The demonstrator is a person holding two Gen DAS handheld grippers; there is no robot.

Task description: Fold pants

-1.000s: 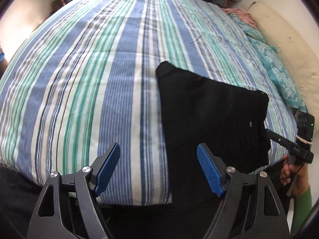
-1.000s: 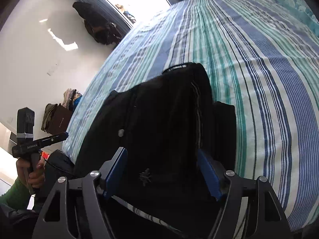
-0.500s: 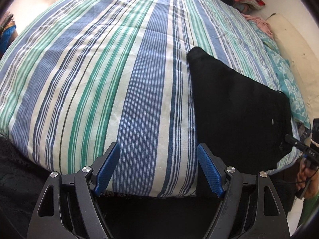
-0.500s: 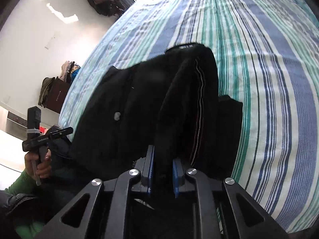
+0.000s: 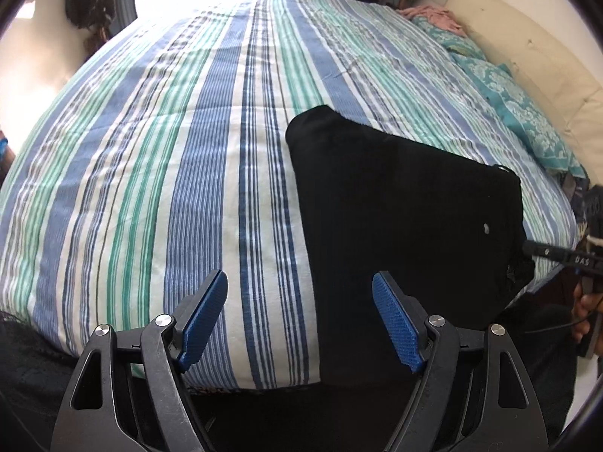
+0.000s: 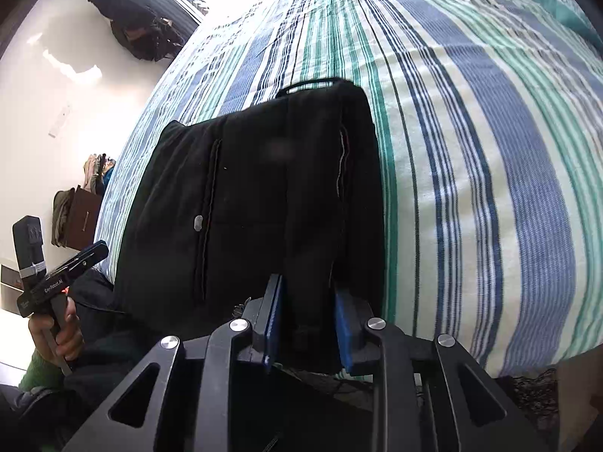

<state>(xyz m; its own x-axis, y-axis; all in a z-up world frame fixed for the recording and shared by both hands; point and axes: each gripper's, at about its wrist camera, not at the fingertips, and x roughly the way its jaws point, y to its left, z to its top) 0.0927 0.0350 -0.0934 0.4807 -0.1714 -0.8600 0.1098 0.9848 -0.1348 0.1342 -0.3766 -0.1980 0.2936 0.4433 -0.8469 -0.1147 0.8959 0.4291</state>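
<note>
Right, our right gripper (image 6: pixel 307 324) has its blue pads clenched on a thick bundle of the black pants (image 6: pixel 256 196), biting the near edge where several layers stack up. From that pinch the pants run away from us in a squarish folded block, lying on the striped bedspread (image 6: pixel 471 150) close to the bed's near edge. A pale seam line shows along the right side of the stack, so the layers there are not quite flush.

Over on the other side, our left gripper (image 5: pixel 299 316) is wide open with nothing in it, hovering above the bed edge just beside the pants' (image 5: pixel 407 207) left border.

We'd say the fold looks well along; what's in hand seems to be tidying or turning this block. To do it well, we keep the pinch firm so no layer slips out, move low and slow over the bedspread (image 5: pixel 169 150), and let the free gripper steady the far corner before we let go. The bed edge is near, so we steer inward, not outward.
</note>
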